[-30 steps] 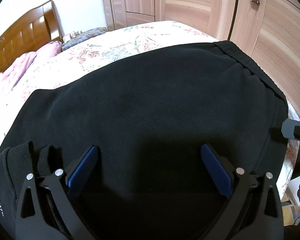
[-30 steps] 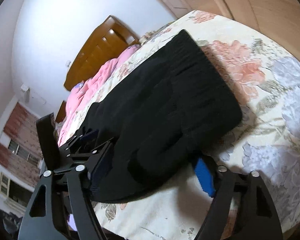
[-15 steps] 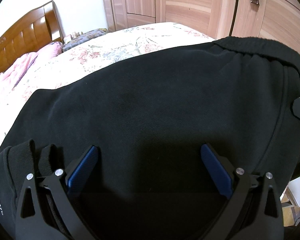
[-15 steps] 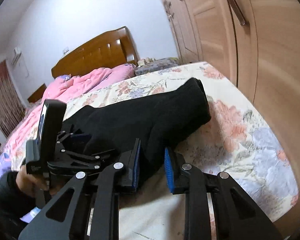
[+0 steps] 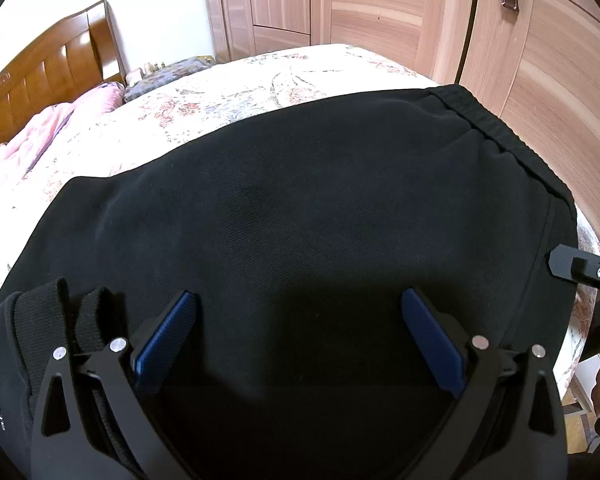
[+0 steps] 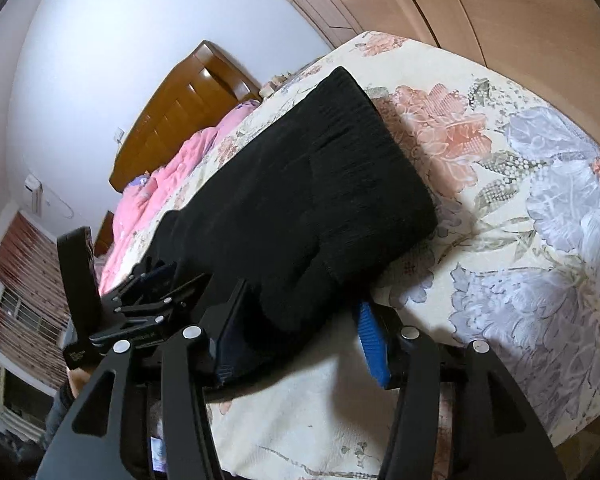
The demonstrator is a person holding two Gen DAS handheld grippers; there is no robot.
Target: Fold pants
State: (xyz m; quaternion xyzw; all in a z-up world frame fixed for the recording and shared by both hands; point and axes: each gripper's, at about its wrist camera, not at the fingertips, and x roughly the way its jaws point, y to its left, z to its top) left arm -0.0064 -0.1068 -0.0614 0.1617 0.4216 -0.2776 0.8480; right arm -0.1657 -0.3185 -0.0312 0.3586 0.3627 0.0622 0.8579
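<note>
Left wrist view: your left hand-held gripper (image 5: 296, 340) hovers released over the black pants (image 5: 300, 208), whose waistband has dropped back from its lift half a second ago.

Right wrist view: your right hand-held gripper (image 6: 296, 340) has reopened, straddling the pants' near corner. They lie folded on the bed (image 6: 520, 240), long axis running toward the upper left.

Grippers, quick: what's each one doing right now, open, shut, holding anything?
Left gripper: open, over the pants, gripping nothing.
Right gripper: open, pants edge between its fingers, not clamped.
</note>
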